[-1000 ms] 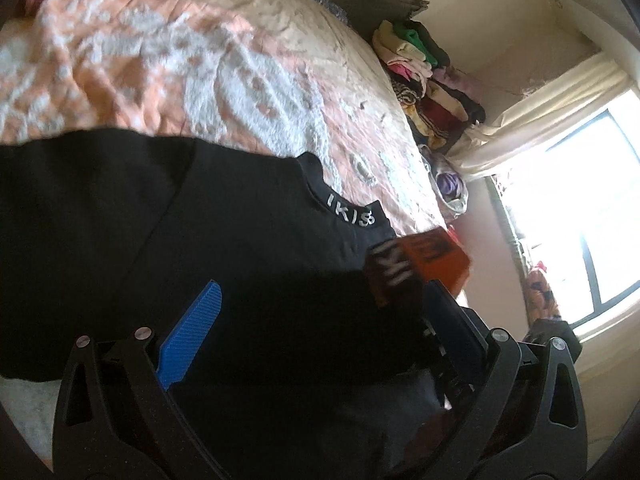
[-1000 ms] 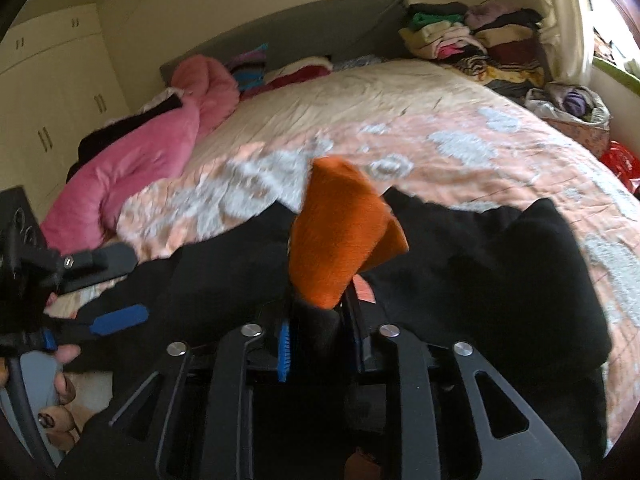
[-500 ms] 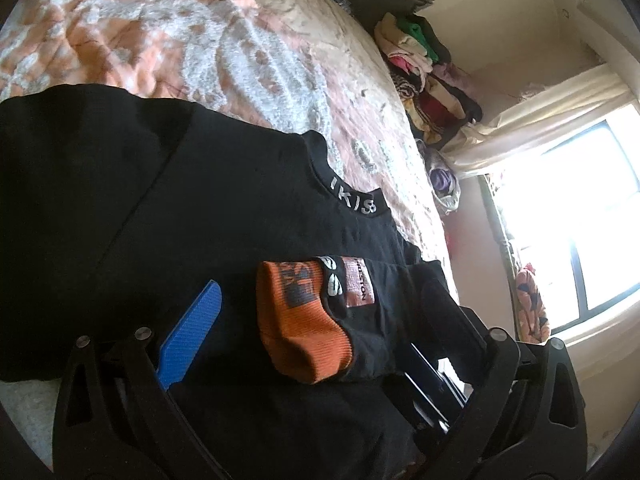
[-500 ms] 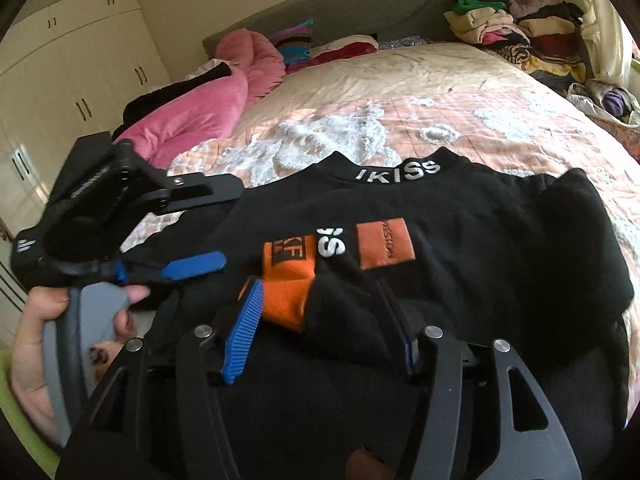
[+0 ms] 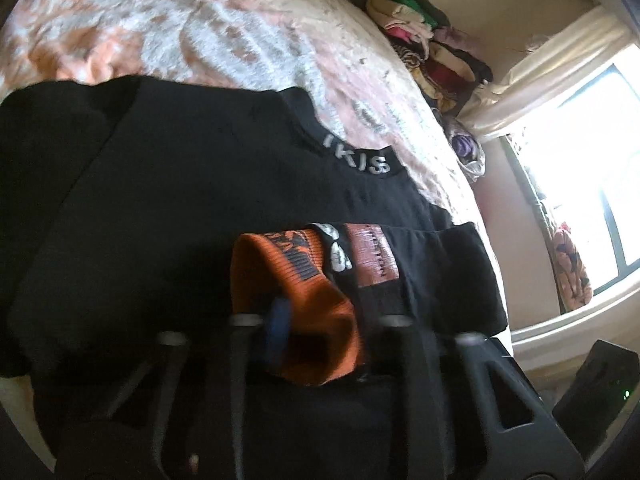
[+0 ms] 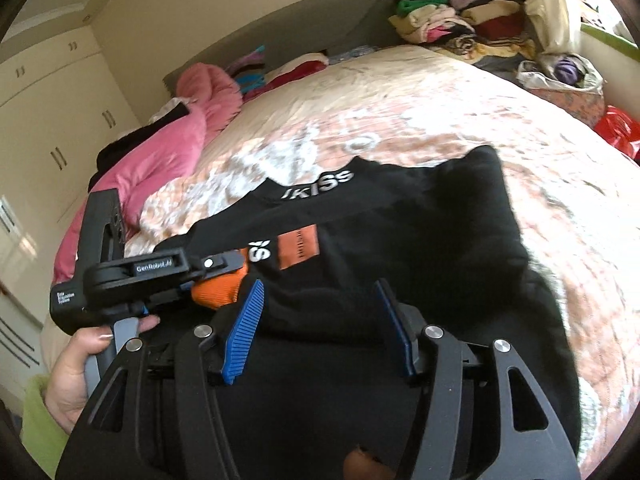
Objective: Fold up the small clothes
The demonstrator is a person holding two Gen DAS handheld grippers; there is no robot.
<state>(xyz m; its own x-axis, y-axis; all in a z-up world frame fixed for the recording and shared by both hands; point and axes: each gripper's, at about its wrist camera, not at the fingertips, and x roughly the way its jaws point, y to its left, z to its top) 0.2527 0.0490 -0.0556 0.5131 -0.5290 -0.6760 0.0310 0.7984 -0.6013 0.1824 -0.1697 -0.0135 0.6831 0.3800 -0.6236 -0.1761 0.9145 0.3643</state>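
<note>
Around me, a bedroom: my work lies on a bed under a peach-and-white floral bedspread (image 6: 460, 120); a pink quilted jacket (image 6: 176, 152) is heaped along its far edge, before the grey headboard (image 6: 320, 28); cream wardrobe doors (image 6: 52, 92) fill one wall; a pile of mixed clothes (image 6: 460, 24) rises in the corner by a pale curtain (image 5: 552, 52); daylight floods the window (image 5: 580, 184); a red plastic bag (image 6: 618, 130) sits beside the bed.

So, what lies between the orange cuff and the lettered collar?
Only plain fabric of the black sweatshirt lies between orange cuff and lettered collar; the left wrist view shows it.
</note>
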